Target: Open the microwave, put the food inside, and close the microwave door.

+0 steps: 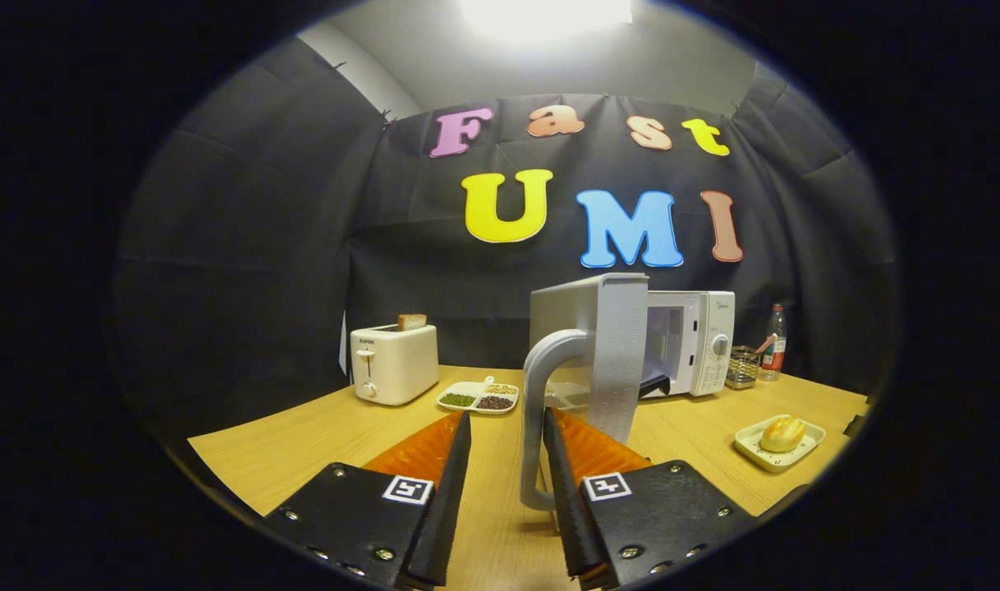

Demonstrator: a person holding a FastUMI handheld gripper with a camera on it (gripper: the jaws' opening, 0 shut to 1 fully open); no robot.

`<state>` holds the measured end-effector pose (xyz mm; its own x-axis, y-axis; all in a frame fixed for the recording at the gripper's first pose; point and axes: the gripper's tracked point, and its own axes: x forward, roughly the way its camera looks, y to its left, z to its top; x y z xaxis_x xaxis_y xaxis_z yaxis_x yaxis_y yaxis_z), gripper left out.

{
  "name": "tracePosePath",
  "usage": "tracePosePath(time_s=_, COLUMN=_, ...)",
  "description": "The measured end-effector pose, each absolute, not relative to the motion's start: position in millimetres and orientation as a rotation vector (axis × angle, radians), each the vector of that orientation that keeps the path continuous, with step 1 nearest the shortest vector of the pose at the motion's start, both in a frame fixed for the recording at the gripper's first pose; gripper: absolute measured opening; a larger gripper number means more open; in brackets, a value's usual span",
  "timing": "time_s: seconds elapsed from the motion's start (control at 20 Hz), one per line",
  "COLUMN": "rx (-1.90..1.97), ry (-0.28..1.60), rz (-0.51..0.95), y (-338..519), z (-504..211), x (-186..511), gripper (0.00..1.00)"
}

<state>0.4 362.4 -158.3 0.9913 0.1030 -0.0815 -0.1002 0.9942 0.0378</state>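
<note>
Wooden table [319, 447], door handle [536, 410] between parted gripper [506, 420] (ajar)

A wooden table [303, 447] is carrying everything here. A white toaster [393, 363] is standing at its back left, with a divided dish of beans and grains [478, 397] lying just beside it. A white microwave [687, 341] is sitting further right, then a wire basket [742, 366] and a bottle [775, 342]. A small plate with a bread roll [779, 441] is resting nearer, at the right.

Toaster [393, 363], divided dish [479, 397], bottle [774, 343]
</note>
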Motion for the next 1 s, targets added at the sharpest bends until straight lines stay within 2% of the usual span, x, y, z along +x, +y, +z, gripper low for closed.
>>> tracePosePath(time_s=0.05, rx=0.024, ry=0.088, rz=0.12, y=361.0, z=-158.5, x=-4.0, gripper=0.53)
tracePosePath(time_s=0.2, rx=0.027, ry=0.106, rz=0.206, y=359.1, z=-156.5, x=-19.1, gripper=0.72)
tracePosePath(time_s=0.35, rx=0.027, ry=0.117, rz=0.245, y=339.3, z=-148.7, x=-28.5, gripper=0.79)
tracePosePath(time_s=0.65, rx=0.008, ry=0.096, rz=0.234, y=241.6, z=-136.6, x=-28.2, gripper=0.81)
tracePosePath(time_s=1.0, rx=0.005, ry=0.263, rz=0.091, y=98.9, z=-187.6, x=8.9, gripper=0.81)
